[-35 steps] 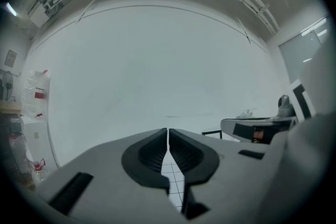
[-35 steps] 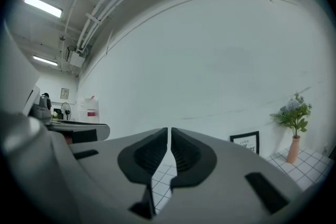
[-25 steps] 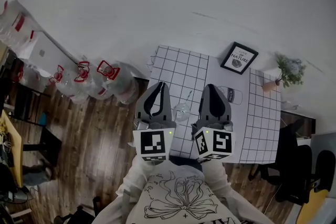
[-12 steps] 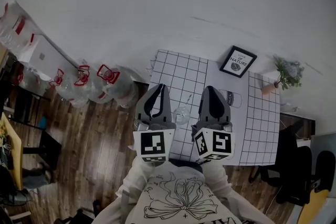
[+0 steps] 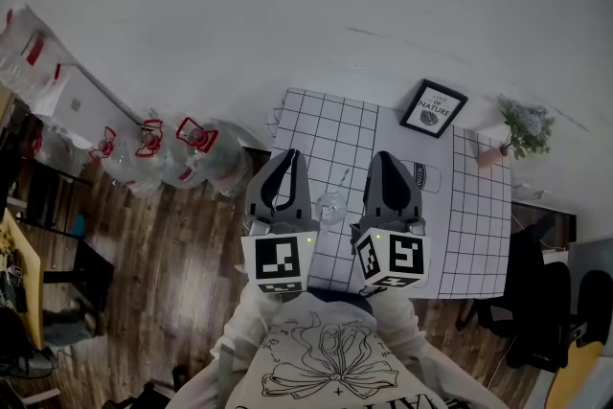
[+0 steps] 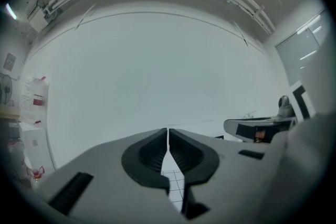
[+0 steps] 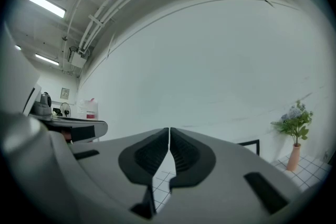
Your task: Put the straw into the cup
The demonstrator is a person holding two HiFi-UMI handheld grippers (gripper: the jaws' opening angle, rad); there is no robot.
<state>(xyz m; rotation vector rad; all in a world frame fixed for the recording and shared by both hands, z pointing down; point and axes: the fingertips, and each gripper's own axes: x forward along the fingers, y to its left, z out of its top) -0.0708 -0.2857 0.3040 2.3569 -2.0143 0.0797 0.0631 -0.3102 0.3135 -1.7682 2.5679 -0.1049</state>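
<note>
In the head view a clear cup (image 5: 332, 206) stands on the grid-patterned table (image 5: 326, 124), between my two grippers. A thin straw (image 5: 343, 178) runs up and away from the cup's rim; whether its lower end sits in the cup or lies behind it cannot be told. My left gripper (image 5: 292, 154) is held just left of the cup, shut and with nothing in it. My right gripper (image 5: 386, 156) is just right of the cup, also shut and holding nothing. Both gripper views look at the white wall, with the left gripper (image 6: 168, 131) and right gripper (image 7: 169, 130) jaws pressed together.
A framed picture (image 5: 435, 107) and a small potted plant (image 5: 522, 131) stand at the table's far right. A label-like sheet (image 5: 423, 175) lies right of my right gripper. Several large water jugs (image 5: 153, 148) sit on the wooden floor at the left, a dark chair (image 5: 536, 302) at the right.
The table has slid slightly down in the head view. Both grippers stay shut beside the cup, hardly moved.
</note>
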